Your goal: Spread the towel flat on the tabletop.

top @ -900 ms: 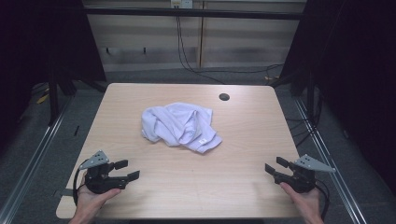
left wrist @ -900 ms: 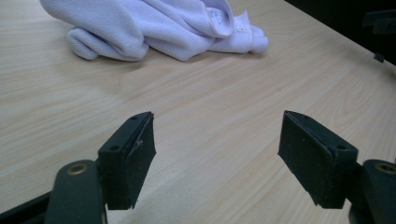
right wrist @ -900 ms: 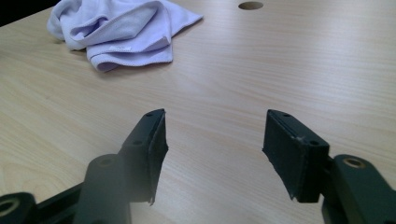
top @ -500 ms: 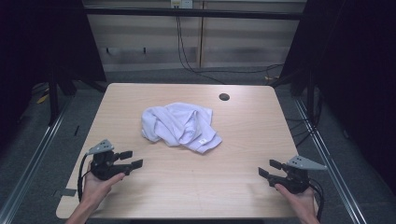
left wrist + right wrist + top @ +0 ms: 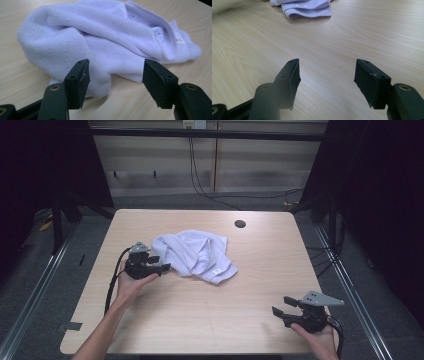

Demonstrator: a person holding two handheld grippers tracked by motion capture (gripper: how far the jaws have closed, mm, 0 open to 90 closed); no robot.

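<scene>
A crumpled pale lilac towel lies near the middle of the wooden table. My left gripper is open right at the towel's left edge, its jaws pointing at the cloth. In the left gripper view the towel bulks close ahead, and its near fold lies just past the open gripper without being pinched. My right gripper is open low over the table's front right, far from the towel. In the right gripper view the gripper has bare wood between its jaws, with a towel corner at the top.
A dark round hole sits in the tabletop behind the towel to the right. Cables trail from both grippers. Dark floor, metal rails and a wall with hanging cables surround the table.
My left gripper has moved forward and to the right from the table's front left up to the towel's edge. My right gripper has shifted slightly left and stays near the front right.
</scene>
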